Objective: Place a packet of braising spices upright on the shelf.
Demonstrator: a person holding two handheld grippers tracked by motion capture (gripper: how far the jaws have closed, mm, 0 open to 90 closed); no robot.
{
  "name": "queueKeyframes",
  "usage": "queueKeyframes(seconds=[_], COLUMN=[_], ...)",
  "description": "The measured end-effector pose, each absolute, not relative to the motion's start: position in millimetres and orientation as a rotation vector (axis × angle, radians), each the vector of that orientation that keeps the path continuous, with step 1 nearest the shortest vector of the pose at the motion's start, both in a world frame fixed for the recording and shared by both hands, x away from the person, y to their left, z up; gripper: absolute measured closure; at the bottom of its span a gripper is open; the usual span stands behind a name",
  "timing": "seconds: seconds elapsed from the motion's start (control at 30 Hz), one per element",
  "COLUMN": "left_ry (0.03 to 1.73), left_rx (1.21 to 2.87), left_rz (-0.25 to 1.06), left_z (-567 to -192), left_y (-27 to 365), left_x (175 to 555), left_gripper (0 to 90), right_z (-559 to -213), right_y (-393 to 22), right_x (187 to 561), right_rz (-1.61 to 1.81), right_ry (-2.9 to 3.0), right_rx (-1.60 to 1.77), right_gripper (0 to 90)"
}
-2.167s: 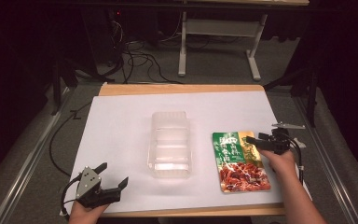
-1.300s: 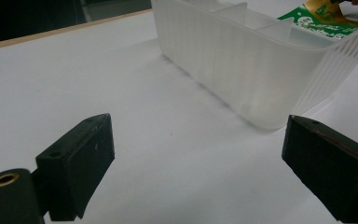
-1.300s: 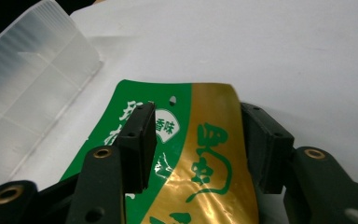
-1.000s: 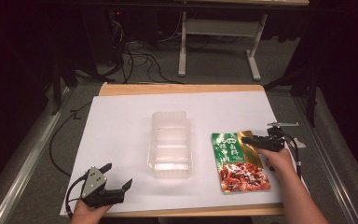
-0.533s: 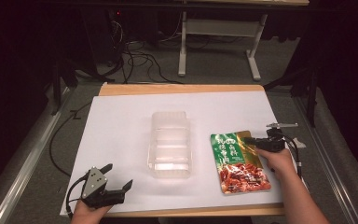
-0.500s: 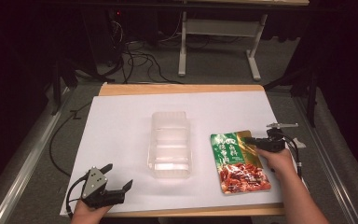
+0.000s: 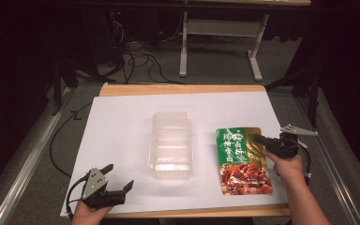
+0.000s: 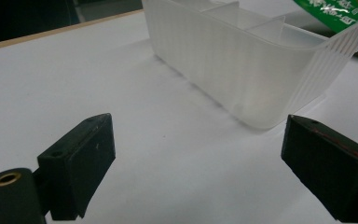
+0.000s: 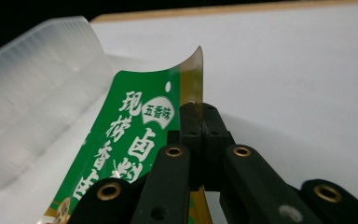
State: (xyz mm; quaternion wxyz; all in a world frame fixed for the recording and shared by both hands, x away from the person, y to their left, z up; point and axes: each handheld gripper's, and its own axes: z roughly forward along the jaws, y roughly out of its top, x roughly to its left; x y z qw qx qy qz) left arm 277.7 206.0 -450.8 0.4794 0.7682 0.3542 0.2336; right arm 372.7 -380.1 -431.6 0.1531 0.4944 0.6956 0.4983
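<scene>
A green and red snack pouch (image 7: pixel 241 159) lies to the right of a clear plastic container (image 7: pixel 170 117) on the white sheet. My right gripper (image 7: pixel 254 138) is shut on the pouch's upper right edge. In the right gripper view the jaws (image 9: pixel 200 114) pinch the gold strip beside the green print (image 9: pixel 130 140), and that corner curls up off the sheet. My left gripper (image 7: pixel 119 175) rests at the front left, open with nothing between its fingers. In the left gripper view its jaws (image 8: pixel 196 154) point toward the container's ribbed end (image 8: pixel 261 79), well short of it.
A white sheet (image 7: pixel 122 122) covers the wooden table (image 7: pixel 183 89). The container has dividers inside (image 8: pixel 256 28). A black cable (image 7: pixel 58 140) trails off the table's left side. Dark floor, cables and a desk frame (image 7: pixel 253 61) lie beyond the far edge.
The right gripper has closed on the pouch's right edge and risen a little; the pouch's top has lifted and shifted slightly left. The left gripper has stayed put.
</scene>
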Motion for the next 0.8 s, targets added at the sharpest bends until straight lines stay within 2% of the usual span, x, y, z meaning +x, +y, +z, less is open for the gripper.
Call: queueKeyframes(seconds=[0.5,0.8], left_ry=[0.859,0.860], left_rx=[1.874,1.874], left_rz=[0.564,0.565], left_z=[-451,-451], left_y=[205,205], left_x=[279,279], left_gripper=[10.1,10.2], right_z=[-377,-363], right_y=[-358,-354], right_x=[339,330], right_rz=[1.546,1.587], right_ry=[1.859,1.789], right_rx=[1.177,1.123], right_gripper=[90.0,90.0])
